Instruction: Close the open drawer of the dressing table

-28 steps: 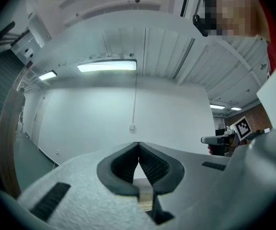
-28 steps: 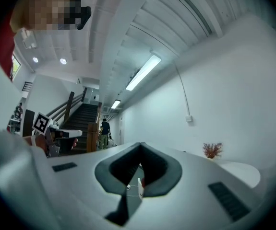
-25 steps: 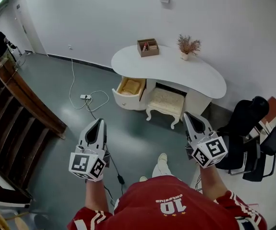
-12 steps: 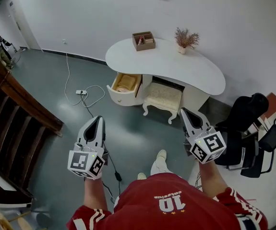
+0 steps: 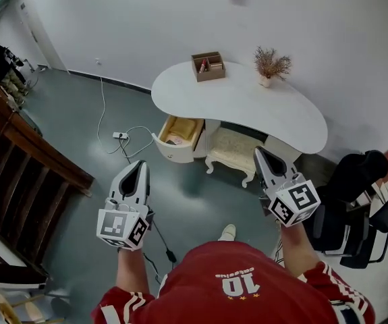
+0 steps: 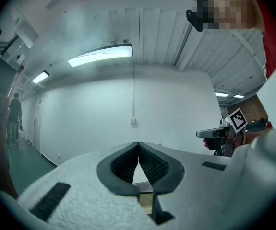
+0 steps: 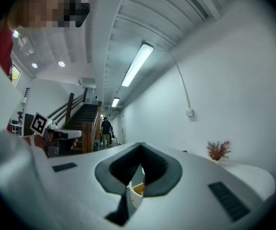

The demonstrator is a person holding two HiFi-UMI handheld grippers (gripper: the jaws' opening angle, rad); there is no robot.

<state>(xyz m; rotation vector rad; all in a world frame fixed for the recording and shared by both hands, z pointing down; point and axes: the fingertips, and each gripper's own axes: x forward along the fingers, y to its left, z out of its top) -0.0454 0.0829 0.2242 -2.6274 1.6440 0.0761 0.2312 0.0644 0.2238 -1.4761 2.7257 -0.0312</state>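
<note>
Head view: both forearms are cut off by the red shirt [image 5: 241,285]. The left gripper [image 5: 140,166] and right gripper [image 5: 259,152] are carried level, side by side, pointing toward the dressing table [image 5: 247,103]. The open drawer [image 5: 180,133] lies ahead between them, nearer the left one and well apart from both. Left gripper view: jaws pressed together, nothing in them; the drawer is mostly hidden behind the gripper body. Right gripper view: jaws together, empty; only a sliver of the drawer shows below the pads.
</note>
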